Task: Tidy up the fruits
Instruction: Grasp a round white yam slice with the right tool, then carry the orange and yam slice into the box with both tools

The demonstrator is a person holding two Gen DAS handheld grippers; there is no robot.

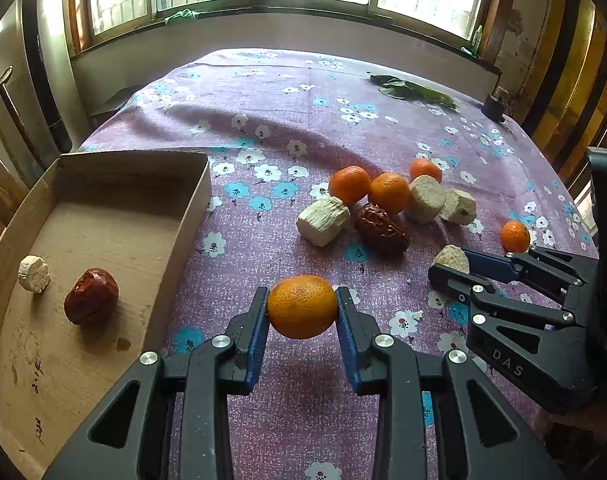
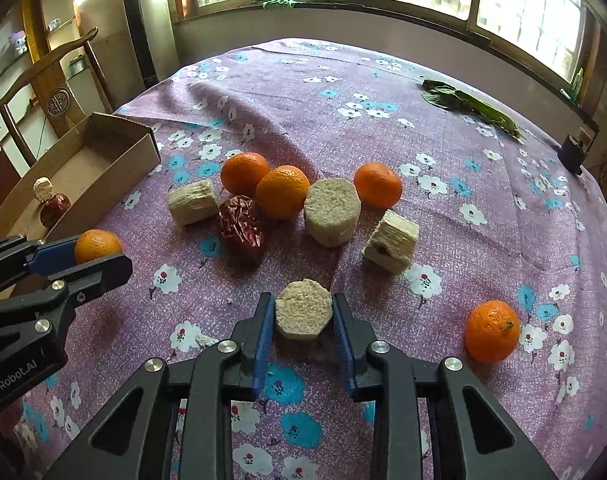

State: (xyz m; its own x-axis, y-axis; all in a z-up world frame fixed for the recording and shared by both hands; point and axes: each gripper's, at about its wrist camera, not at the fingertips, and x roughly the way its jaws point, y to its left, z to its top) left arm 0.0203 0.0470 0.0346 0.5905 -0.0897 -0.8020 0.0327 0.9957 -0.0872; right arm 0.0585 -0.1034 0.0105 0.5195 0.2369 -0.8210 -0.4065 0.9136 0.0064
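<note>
Gripping a tangerine [image 1: 302,306] between its two blue pads, the left gripper [image 1: 302,312] is holding the fruit above the flowered tablecloth [image 1: 263,128], just right of the box [image 1: 191,216]. The box is a shallow cardboard tray, and it is lying to the left of that gripper, its long axis running away toward the window. Inside it, a red date [image 1: 90,296] and a small pale chunk [image 1: 33,273] are already sitting on the floor, well apart from the near wall.

The right gripper [image 2: 303,320] is closing on a pale round chunk [image 2: 302,314], its pads touching both sides. I cannot tell whether that piece is lifted or resting on the cloth. This gripper is farther from the box than the left one, with the left gripper between it and the tray.

Right of the box and beyond both grippers, a loose heap is waiting: three more tangerines [image 2: 281,191], a second date [image 2: 240,229] and three pale blocks [image 2: 331,211], several touching. One tangerine [image 2: 492,330] is lying alone, farthest right of the box. Green leaves [image 2: 469,106] are lying far off near the window.

By my judgement, the left arm is the nearer one, and its load needs carrying leftward over the box's right wall.
</note>
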